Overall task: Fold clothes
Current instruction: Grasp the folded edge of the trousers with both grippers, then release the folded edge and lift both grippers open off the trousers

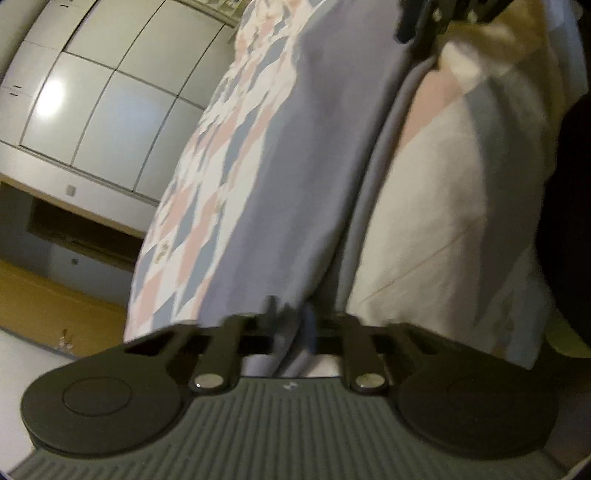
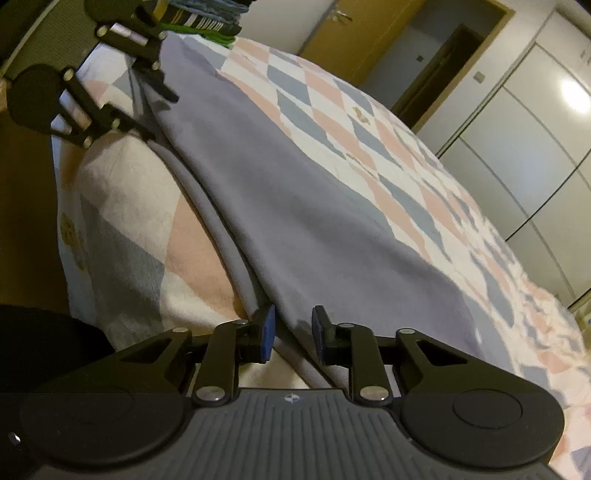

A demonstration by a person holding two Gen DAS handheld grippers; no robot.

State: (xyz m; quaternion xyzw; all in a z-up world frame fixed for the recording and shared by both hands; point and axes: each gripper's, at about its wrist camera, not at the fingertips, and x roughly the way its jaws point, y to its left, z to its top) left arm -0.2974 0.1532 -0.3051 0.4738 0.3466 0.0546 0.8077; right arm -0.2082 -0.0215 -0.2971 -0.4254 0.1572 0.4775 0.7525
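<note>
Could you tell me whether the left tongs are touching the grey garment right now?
Touching. In the left wrist view the left tongs are shut on the edge of the grey garment, with cloth pinched between them.

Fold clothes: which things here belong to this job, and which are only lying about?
Job:
- grey garment
- left gripper, shut on its edge
- right gripper, jaws astride the edge

Lying about:
- patterned bedcover
- stack of clothes
- wardrobe doors
</note>
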